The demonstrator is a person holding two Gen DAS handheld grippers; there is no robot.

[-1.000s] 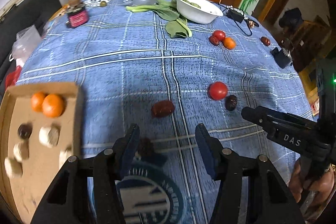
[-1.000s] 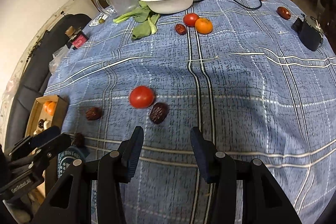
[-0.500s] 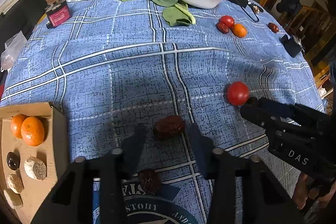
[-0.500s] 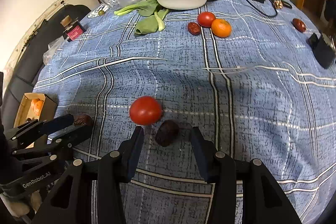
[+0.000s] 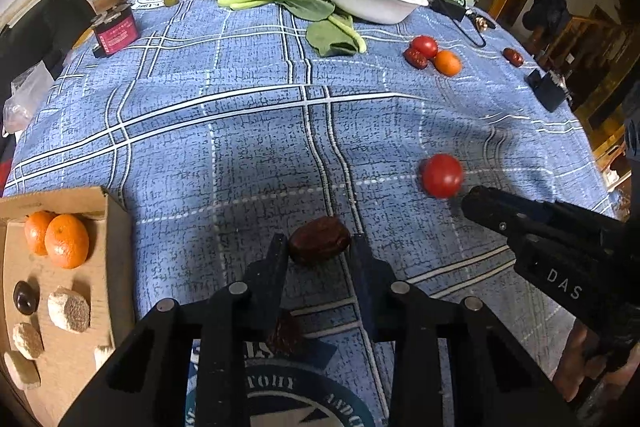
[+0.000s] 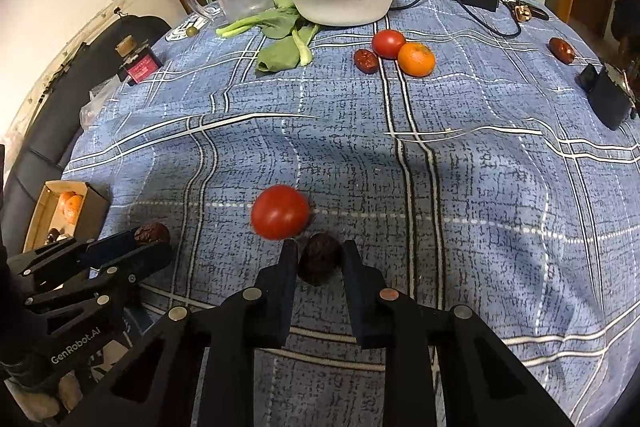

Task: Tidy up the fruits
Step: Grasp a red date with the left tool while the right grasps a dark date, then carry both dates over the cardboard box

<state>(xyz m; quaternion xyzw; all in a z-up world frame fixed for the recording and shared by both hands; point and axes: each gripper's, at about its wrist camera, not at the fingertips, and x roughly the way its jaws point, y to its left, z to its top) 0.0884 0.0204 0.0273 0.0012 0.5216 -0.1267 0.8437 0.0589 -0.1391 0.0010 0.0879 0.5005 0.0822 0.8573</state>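
I have the left gripper [image 5: 319,247] set around a brown date [image 5: 319,245] on the blue checked tablecloth [image 5: 248,131], fingers narrow and right at its flanks — whether they grip it yet I cannot tell. The right gripper [image 6: 319,259] frames a darker date [image 6: 319,258] in the same way, with a red tomato [image 6: 280,212] touching its left finger. To do this well I'd close slowly and squarely on each date, keep the right fingers from nudging the tomato into a roll, then lift straight up before swinging toward the cardboard box [image 5: 116,247], where two oranges [image 5: 66,240] already sit. Readable writing: "DAS" on the right gripper's body, "GenRobot.AI" on the left gripper's — the cloth's round emblem shows only fragments.
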